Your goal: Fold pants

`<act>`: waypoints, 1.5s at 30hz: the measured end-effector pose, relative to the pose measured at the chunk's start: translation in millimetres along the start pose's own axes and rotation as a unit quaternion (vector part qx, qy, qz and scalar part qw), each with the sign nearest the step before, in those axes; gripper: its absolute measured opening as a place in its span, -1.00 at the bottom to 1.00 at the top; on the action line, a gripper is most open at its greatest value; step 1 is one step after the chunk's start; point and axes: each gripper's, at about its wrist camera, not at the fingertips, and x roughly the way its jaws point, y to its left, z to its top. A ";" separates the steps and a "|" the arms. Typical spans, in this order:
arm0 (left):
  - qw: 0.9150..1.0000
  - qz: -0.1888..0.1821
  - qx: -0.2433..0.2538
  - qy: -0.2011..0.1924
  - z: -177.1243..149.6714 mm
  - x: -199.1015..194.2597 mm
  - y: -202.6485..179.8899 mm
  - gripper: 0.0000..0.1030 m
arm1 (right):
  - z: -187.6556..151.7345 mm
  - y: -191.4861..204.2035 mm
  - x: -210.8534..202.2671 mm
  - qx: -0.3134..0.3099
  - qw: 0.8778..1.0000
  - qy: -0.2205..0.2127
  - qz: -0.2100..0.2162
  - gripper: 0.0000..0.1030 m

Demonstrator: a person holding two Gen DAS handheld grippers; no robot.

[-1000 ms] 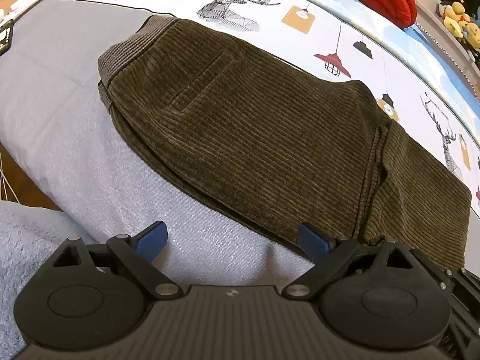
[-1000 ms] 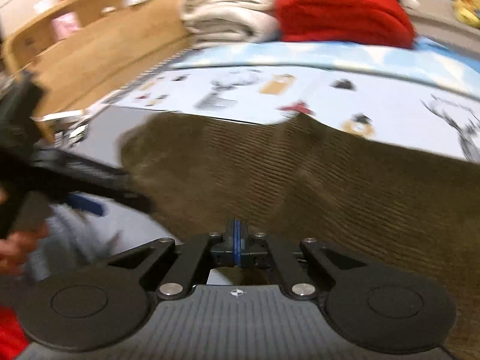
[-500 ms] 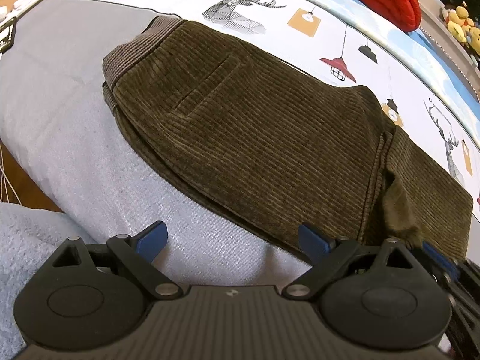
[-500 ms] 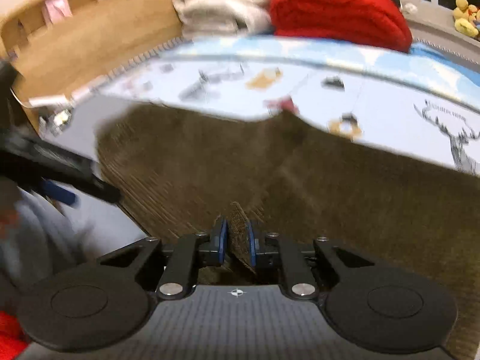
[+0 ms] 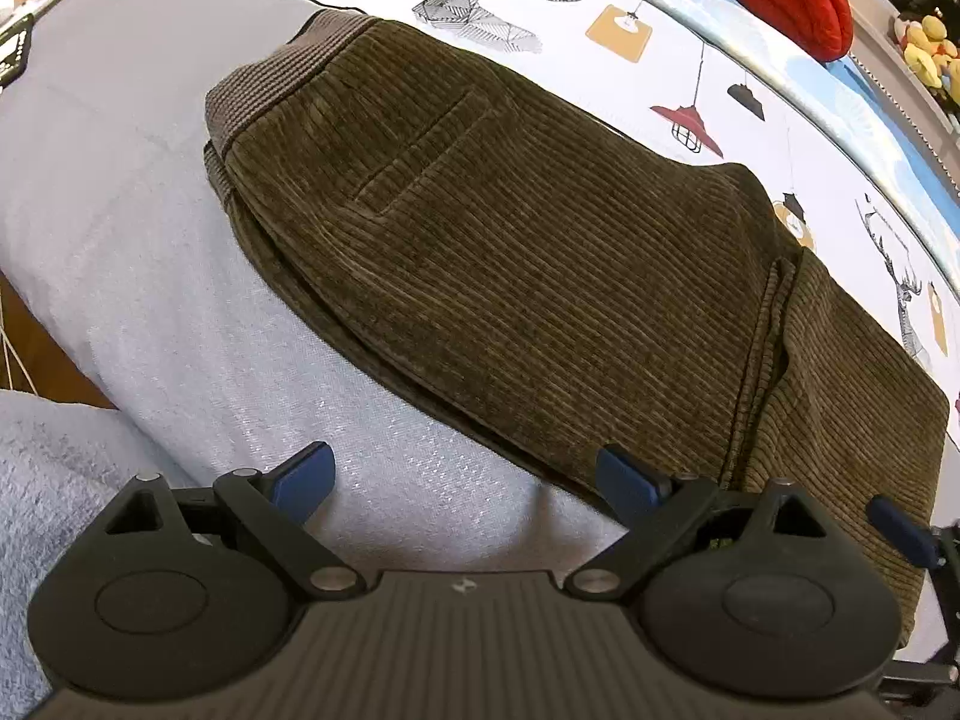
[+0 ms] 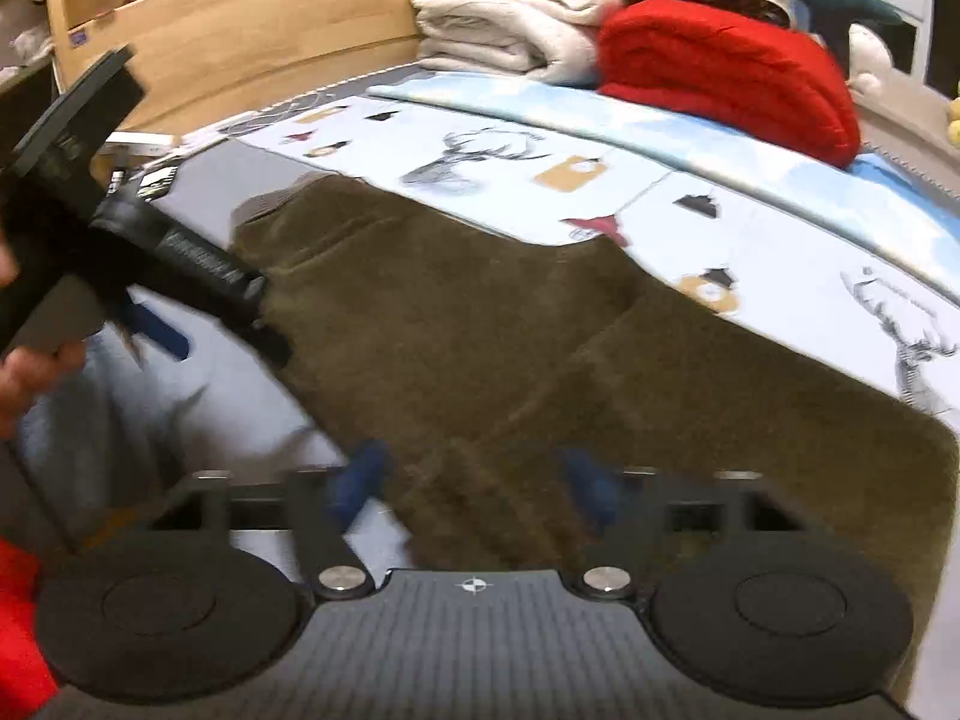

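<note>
Left wrist view: the pants (image 5: 540, 252) lie folded on the bed (image 5: 120, 180); the left hand-held gripper (image 5: 468, 480) stands wide over bare sheet by their near edge. Right wrist view: the right hand-held gripper (image 6: 474, 480) has just been opening, pads wide, a fold of pants loose between

Even indoor light, fisheye bending, right-wrist blur

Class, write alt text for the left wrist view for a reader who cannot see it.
Folded brown corduroy pants lie flat on a bed, half on a grey blanket, half on a deer-print sheet. The left tool hovers open at their near edge, empty.
</note>
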 end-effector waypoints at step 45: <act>0.999 0.015 -0.031 -0.020 14.4 10.4 26.0 0.87 | -29.0 -19.2 40.5 0.122 0.991 0.041 -0.029 -0.90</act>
